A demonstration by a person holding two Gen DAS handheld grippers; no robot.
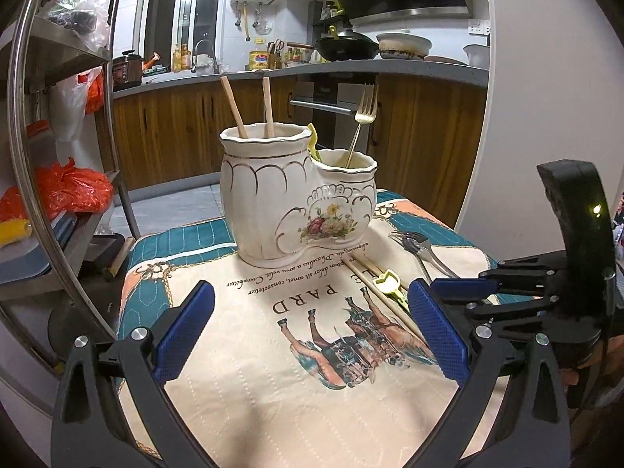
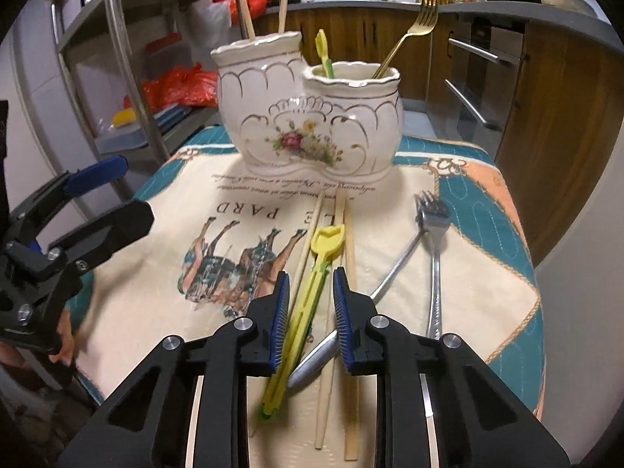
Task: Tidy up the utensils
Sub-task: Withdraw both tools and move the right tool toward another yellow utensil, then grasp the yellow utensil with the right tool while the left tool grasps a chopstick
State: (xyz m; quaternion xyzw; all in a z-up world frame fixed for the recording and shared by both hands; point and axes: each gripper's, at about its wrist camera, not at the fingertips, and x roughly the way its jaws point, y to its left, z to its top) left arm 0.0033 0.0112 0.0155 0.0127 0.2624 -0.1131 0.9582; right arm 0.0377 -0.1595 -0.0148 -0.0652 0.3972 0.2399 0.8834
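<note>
The right gripper hung low over the tablecloth, its jaws narrow around the yellow scoop's handle, pads not quite touching it. The scoop lay between two wooden chopsticks, near the cloth's front edge, with two silver forks to its right. The left gripper stood wide apart and empty. The white double-pot holder sat at the back.

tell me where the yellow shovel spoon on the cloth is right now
In the right wrist view the yellow shovel spoon lies on the cloth between two chopsticks, its handle between the right tool's pads.
</note>
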